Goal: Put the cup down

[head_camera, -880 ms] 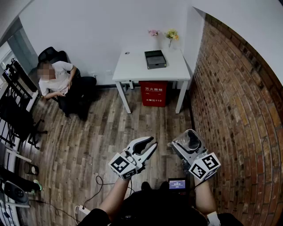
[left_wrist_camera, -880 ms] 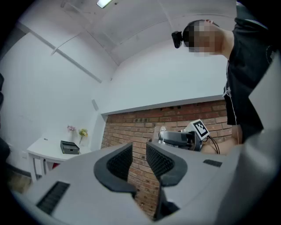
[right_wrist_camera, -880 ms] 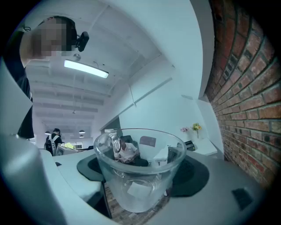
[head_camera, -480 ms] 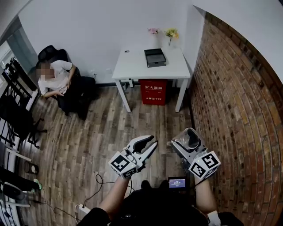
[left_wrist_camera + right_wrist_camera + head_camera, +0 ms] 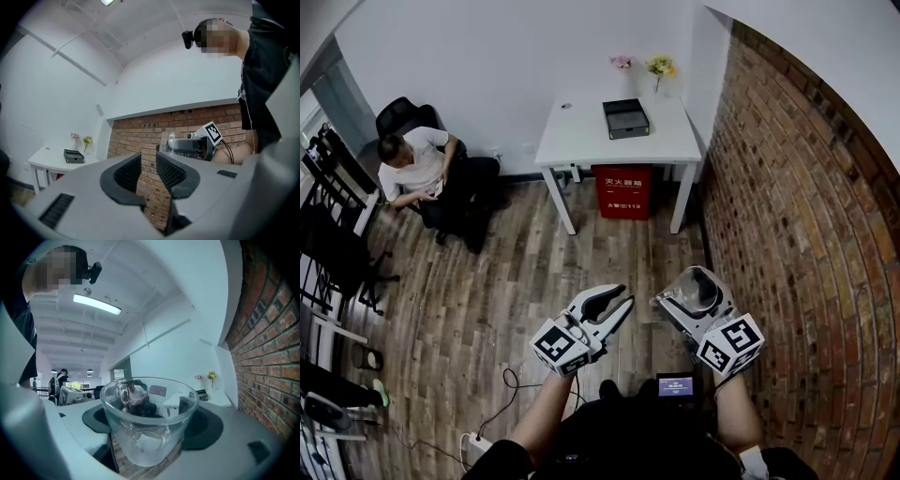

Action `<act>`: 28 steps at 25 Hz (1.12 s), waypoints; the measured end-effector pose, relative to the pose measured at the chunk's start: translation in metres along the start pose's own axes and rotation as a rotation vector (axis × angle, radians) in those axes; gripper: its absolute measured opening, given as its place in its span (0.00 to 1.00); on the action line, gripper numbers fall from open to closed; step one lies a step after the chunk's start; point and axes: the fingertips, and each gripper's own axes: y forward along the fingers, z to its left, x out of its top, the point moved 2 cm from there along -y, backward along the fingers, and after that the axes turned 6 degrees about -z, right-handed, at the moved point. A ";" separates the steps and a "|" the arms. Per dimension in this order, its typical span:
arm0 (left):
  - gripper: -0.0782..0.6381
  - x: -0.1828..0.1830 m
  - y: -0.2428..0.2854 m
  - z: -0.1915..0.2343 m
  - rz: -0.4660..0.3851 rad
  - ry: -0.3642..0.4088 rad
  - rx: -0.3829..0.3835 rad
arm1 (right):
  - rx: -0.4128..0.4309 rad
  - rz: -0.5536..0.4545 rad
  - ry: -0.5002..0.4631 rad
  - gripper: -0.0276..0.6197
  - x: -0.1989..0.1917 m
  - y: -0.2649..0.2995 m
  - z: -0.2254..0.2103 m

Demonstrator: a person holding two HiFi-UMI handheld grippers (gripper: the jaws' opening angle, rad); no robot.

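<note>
A clear glass cup [image 5: 149, 425] sits upright between the dark pads of my right gripper [image 5: 151, 404], which is shut on it. In the head view the cup [image 5: 695, 290] and right gripper [image 5: 686, 298] hang over the wooden floor beside the brick wall. My left gripper [image 5: 626, 302] hovers level to the cup's left, well apart from it. In its own view, a narrow gap shows between the ribbed pads [image 5: 125, 172] of the left gripper [image 5: 148, 161], with nothing in it. A white table [image 5: 581, 141] stands far ahead against the wall.
On the table are a black box [image 5: 625, 118] and small flower vases [image 5: 659, 67]. A red box [image 5: 623, 191] stands under it. A person [image 5: 417, 173] sits on a chair at the left. The brick wall [image 5: 797, 234] runs along the right. Cables lie on the floor [image 5: 511, 386].
The right gripper with the cup has shifted slightly left and forward. The left gripper has stayed put.
</note>
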 end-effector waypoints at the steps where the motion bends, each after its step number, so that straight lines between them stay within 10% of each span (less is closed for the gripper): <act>1: 0.23 0.001 0.002 0.000 -0.002 0.010 -0.007 | 0.006 0.007 -0.008 0.69 0.000 0.001 -0.001; 28: 0.24 -0.004 0.055 -0.002 0.015 0.062 0.037 | 0.129 0.085 -0.053 0.69 -0.004 0.005 -0.049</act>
